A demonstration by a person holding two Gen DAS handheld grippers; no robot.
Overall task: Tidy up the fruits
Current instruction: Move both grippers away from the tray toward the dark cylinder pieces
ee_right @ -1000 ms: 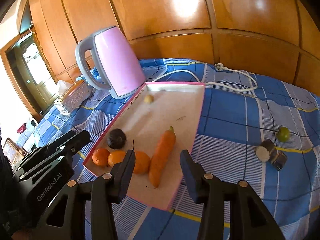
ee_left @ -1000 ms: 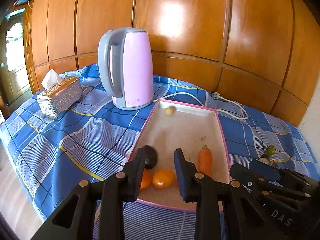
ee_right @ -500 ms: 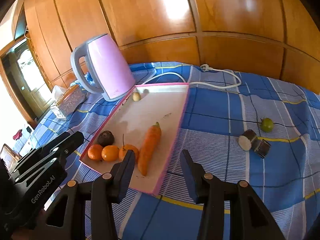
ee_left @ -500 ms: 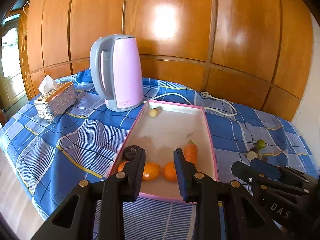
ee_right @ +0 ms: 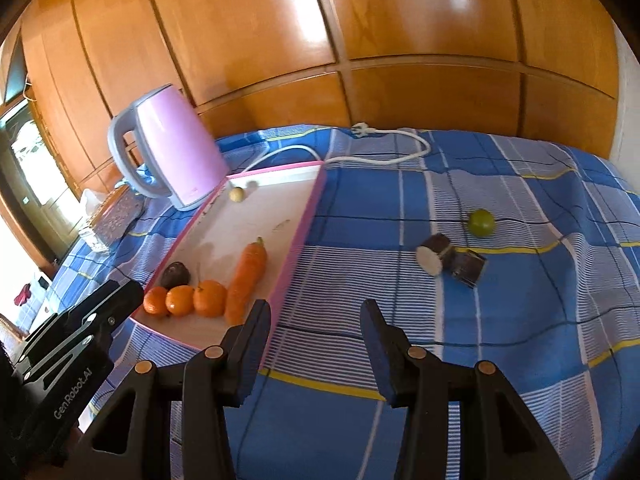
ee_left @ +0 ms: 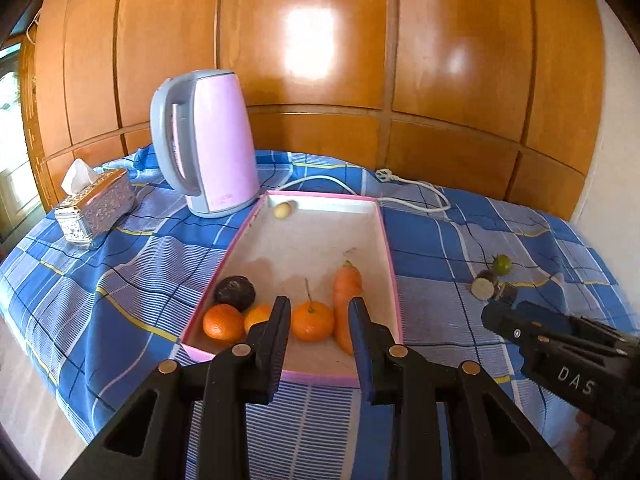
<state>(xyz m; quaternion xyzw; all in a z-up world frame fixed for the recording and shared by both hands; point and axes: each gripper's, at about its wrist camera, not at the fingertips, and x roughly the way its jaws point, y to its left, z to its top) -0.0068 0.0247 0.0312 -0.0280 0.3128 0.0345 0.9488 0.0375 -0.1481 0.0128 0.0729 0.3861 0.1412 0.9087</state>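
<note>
A pink-rimmed white tray (ee_left: pixel 382 232) (ee_right: pixel 308 208) lies on the blue checked cloth. In it are three oranges (ee_left: pixel 312 322) (ee_right: pixel 210 298), a carrot (ee_left: pixel 347 300) (ee_right: pixel 246 276), a dark round fruit (ee_left: pixel 235 293) (ee_right: pixel 175 274) and a small pale fruit (ee_left: pixel 281 210) (ee_right: pixel 237 194). On the cloth to the right lie a green lime (ee_right: pixel 481 222) (ee_left: pixel 502 265) and two cut dark-skinned pieces (ee_right: pixel 434 255) (ee_left: pixel 484 286). My left gripper (ee_left: pixel 318 316) is open and empty above the tray's near end. My right gripper (ee_right: pixel 316 320) is open and empty over the cloth right of the tray.
A pink kettle (ee_left: pixel 208 144) (ee_right: pixel 168 146) stands behind the tray's left corner, its white cord (ee_left: pixel 404 186) (ee_right: pixel 384 144) trailing right. A silver tissue box (ee_left: pixel 96 204) sits far left. A wood-panelled wall backs the table. The cloth drops off at the near edge.
Both grippers have pulled back and risen from the tray, so the fruits look smaller and farther. The right gripper has shifted right, off the tray. Both stay open.
</note>
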